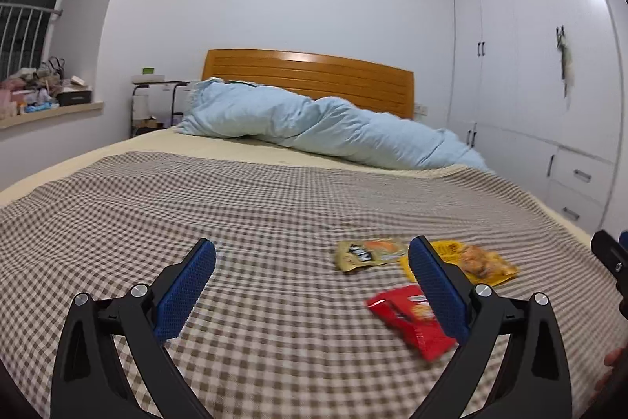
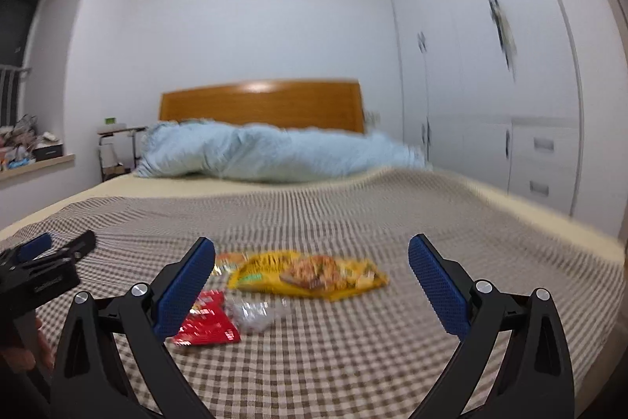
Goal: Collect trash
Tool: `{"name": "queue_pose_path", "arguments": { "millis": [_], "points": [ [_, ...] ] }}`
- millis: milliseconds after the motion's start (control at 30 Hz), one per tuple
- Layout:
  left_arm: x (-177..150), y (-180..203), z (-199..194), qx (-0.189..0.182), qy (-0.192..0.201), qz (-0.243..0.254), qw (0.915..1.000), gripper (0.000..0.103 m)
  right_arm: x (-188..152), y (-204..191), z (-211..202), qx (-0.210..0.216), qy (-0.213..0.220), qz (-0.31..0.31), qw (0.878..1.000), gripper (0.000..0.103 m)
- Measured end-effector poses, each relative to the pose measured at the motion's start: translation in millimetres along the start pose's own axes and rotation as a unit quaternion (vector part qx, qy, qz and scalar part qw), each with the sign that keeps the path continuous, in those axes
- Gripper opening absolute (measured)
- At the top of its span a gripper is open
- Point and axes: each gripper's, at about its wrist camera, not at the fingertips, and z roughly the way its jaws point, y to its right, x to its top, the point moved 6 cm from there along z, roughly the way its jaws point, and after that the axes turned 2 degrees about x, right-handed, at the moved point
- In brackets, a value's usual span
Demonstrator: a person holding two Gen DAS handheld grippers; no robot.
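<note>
Two hand-held grippers are hovering low over a bed covered by a brown checked blanket (image 1: 274,191); the left gripper (image 1: 312,250) is holding its blue-padded jaws wide apart and gripping nothing; the right gripper (image 2: 312,250) is likewise spread and empty; ahead of them a red wrapper (image 1: 408,321), a yellow snack bag (image 2: 310,273), a tan packet (image 1: 369,254) and a crumpled clear wrapper (image 2: 255,313) are lying close together on the blanket; a pale blue duvet (image 1: 333,124) is lying bunched near the wooden headboard (image 1: 314,73).
</note>
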Motion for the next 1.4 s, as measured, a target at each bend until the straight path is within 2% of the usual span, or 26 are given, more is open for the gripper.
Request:
{"name": "queue_pose_path", "arguments": {
  "millis": [67,133,300,400,633,833,933,1133,1400],
  "points": [
    [-9.1,-1.3,11.7,0.001,-0.018,0.002,0.9998,0.095,-17.1,4.3,13.0,-0.016,-0.021,0.002,1.0,0.095],
    [-14.5,-6.7,20.5,-0.001,-0.041,-0.008,0.9991,0.095,-29.9,7.6,22.8,-0.014,-0.045,0.009,0.999,0.095],
    [-20.1,-16.8,17.0,0.001,-0.035,-0.031,0.9989,0.095,-36.2,24.2,25.0,-0.022,-0.051,0.053,0.997,0.095],
    [-20.2,-12.3,15.2,0.007,-0.031,-0.016,0.9994,0.095,-38.6,26.0,29.6,-0.027,-0.064,0.057,0.996,0.095],
    [-22.0,7.8,19.5,0.015,-0.034,0.038,0.9986,0.095,-42.9,9.9,33.5,-0.028,-0.072,0.012,0.997,0.095],
    [-26.2,-2.3,30.8,0.0,-0.061,0.009,0.9981,0.095,-43.1,-0.2,33.7,-0.028,-0.072,-0.017,0.997,0.095],
    [-29.8,-7.0,33.9,-0.007,-0.07,-0.005,0.9975,0.095,-45.0,-2.5,38.9,-0.028,-0.088,-0.026,0.995,0.095],
    [-34.6,-4.5,39.4,-0.005,-0.082,-0.002,0.9966,0.095,-52.8,-10.1,51.2,-0.023,-0.126,-0.046,0.991,0.095],
    [-43.8,-8.3,60.3,-0.002,-0.134,-0.009,0.991,0.095,-58.9,-20.9,58.7,-0.039,-0.148,-0.083,0.985,0.095]
  ]
}}
